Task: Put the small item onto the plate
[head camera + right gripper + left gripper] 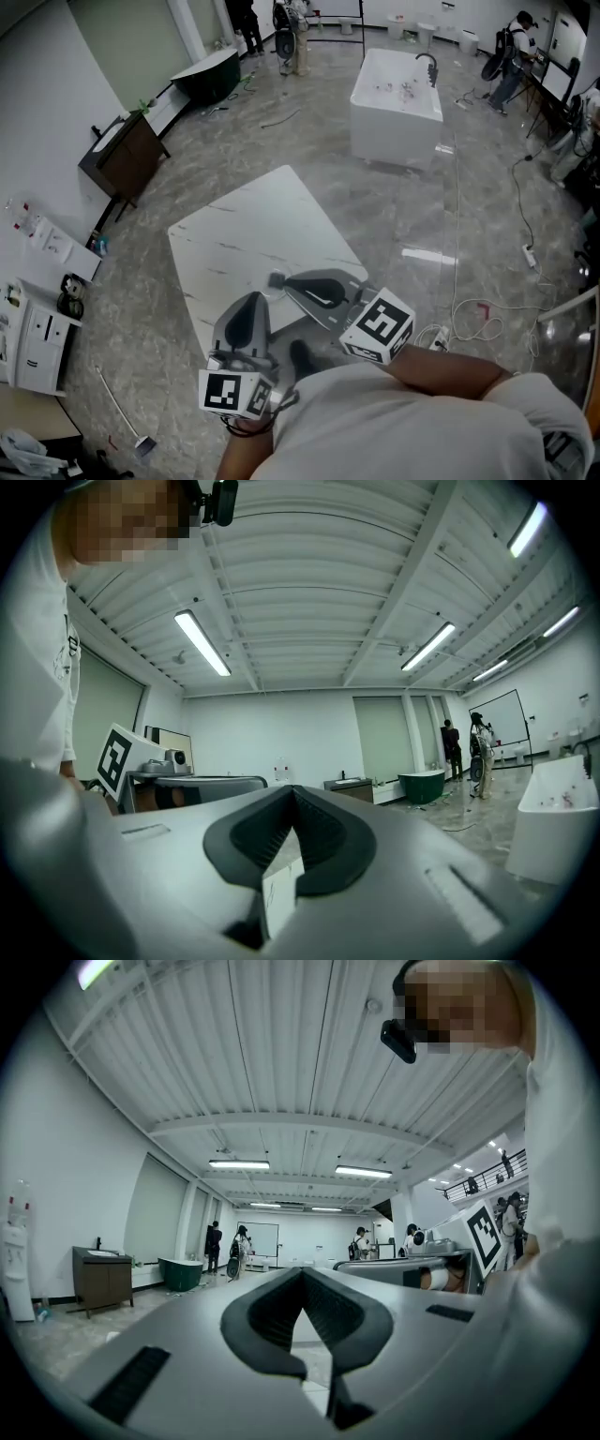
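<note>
Small item: not told apart in any view; both grippers closed over the marble table.
The jaws of the right gripper are pressed fully together with nothing between the pads. A small grey blob at its tip in the head view may be the item or the jaw tip, and cannot be told. The jaws of the left gripper meet at the tips, empty. Both hang over the table's near corner. A white bathtub stands beyond the table.

Small grey item lies on white table.
</note>
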Demonstrator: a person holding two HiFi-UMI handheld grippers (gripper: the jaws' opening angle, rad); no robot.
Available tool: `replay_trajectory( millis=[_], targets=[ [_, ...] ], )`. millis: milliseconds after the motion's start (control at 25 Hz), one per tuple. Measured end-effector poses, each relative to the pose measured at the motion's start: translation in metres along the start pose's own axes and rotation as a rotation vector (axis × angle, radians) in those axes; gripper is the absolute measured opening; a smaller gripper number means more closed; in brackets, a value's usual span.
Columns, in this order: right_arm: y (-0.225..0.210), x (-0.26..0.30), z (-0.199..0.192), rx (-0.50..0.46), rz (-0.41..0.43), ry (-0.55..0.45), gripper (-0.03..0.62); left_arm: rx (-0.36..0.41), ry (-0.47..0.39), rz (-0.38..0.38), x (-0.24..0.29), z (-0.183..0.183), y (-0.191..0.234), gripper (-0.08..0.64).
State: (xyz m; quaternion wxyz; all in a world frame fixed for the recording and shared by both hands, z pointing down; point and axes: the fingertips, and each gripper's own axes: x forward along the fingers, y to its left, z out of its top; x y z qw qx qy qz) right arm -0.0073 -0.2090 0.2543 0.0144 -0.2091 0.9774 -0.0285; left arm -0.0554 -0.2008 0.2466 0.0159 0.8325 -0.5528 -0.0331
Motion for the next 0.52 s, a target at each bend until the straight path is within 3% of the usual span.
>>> replay_trajectory(
  millis=[520],
  targets=[
    [0.01,-0.009,0.001,-0.014,-0.008,0.002,0.002,0.009,-0.013,0.002,-0.014,0.011,-0.012,0.006]
  ],
)
